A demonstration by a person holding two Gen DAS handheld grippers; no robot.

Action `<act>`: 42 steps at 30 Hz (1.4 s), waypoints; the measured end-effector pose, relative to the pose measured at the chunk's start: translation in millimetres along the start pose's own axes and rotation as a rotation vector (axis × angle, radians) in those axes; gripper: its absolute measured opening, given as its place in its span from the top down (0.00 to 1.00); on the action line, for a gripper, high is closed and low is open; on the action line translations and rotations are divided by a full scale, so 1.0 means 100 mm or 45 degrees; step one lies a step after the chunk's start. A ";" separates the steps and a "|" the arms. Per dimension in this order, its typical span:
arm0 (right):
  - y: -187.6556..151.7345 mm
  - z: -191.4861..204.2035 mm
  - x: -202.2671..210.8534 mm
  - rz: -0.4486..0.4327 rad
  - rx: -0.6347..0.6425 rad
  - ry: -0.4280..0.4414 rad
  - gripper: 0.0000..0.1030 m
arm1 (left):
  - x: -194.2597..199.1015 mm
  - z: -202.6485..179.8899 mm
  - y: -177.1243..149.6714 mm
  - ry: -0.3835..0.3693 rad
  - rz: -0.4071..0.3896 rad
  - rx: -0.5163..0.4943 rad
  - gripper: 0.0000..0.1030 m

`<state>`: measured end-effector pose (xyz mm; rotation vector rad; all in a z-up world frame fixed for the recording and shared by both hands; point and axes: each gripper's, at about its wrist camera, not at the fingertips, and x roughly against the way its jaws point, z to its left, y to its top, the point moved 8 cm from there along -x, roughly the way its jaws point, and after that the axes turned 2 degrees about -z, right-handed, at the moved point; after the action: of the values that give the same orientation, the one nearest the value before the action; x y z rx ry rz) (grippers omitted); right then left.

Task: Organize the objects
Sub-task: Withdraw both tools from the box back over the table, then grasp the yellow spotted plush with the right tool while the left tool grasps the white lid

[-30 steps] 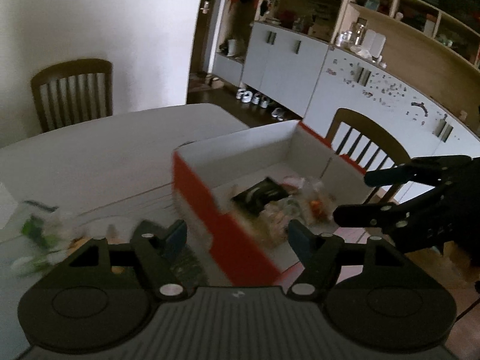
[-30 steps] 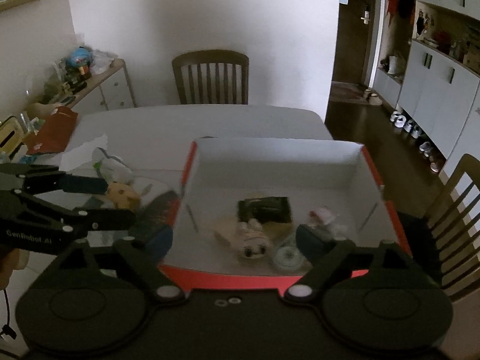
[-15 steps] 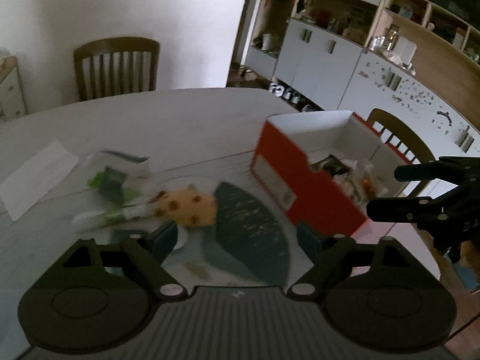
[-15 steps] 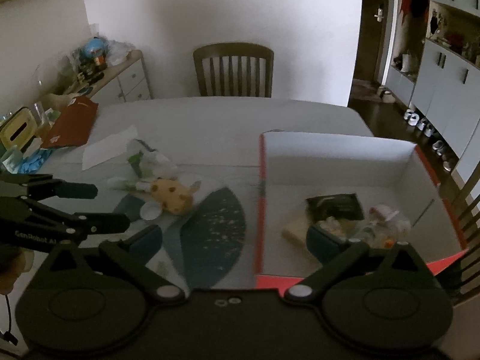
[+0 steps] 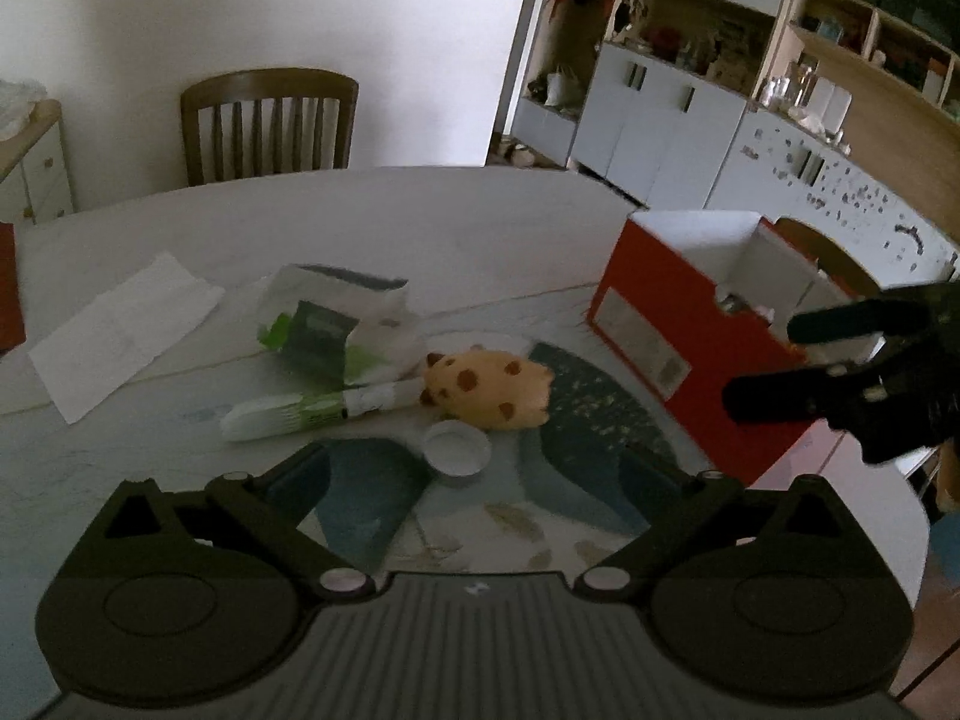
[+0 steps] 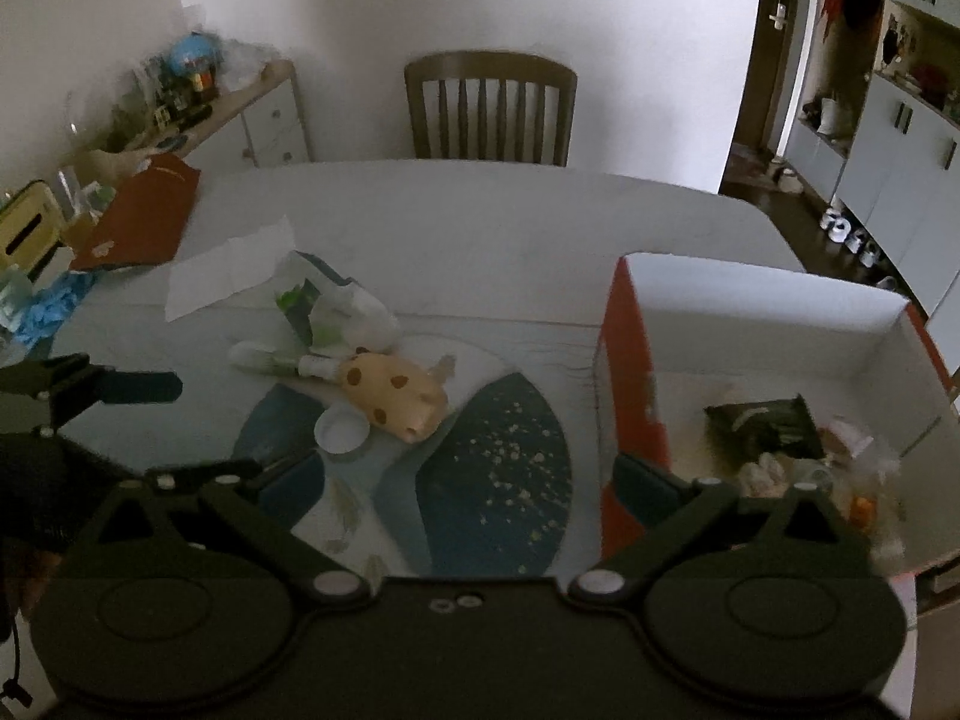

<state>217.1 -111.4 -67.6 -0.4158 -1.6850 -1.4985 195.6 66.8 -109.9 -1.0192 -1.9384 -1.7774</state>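
A spotted yellow plush toy point(image 5: 489, 384) lies on the table beside a white cap point(image 5: 456, 450), a green-and-white tube point(image 5: 318, 408) and a white-green bag point(image 5: 342, 324). The toy also shows in the right wrist view point(image 6: 393, 396). An orange box point(image 5: 690, 354) with white inside point(image 6: 768, 324) stands at the right and holds a dark packet point(image 6: 765, 423) and small items. My left gripper point(image 5: 480, 474) is open and empty, just short of the cap. My right gripper point(image 6: 474, 474) is open and empty, above the mat beside the box.
A blue patterned mat point(image 6: 498, 456) lies under the items. A white paper sheet point(image 5: 120, 324) and a red folder point(image 6: 144, 216) lie at the left. A wooden chair point(image 6: 489, 108) stands behind the table. A cluttered sideboard point(image 6: 180, 114) is at the far left.
Both grippers have swung left, away from the box and toward the loose items on the mat. The plush toy, cap and tube have come to the centre of both views.
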 end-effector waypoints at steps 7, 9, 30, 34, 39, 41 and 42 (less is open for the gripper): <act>0.12 0.09 -0.36 0.034 0.017 -0.003 0.01 | -0.27 0.04 -0.09 0.014 0.045 -0.060 0.00; 0.15 0.12 -0.45 0.042 0.032 0.003 0.01 | -0.34 0.05 -0.09 0.011 0.033 -0.071 0.00; 0.22 0.24 -1.21 0.190 0.003 0.091 0.02 | -0.92 0.06 -0.19 0.056 0.032 -0.141 0.01; 0.22 0.27 -1.26 0.205 0.004 0.109 0.07 | -0.98 0.04 -0.22 0.054 0.044 -0.150 0.03; 0.20 0.29 -1.29 0.222 0.005 0.122 0.15 | -1.00 -0.01 -0.22 0.061 0.033 -0.176 0.19; 0.19 0.31 -1.30 0.231 0.004 0.124 0.18 | -1.00 -0.02 -0.22 0.068 0.032 -0.194 0.34; 0.19 0.31 -1.30 0.232 0.001 0.121 0.19 | -1.00 -0.04 -0.22 0.070 0.033 -0.205 0.38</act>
<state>298.7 -42.7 -150.8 -0.4769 -1.5314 -1.3630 249.0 35.3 -191.7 -1.0296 -1.7651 -1.9515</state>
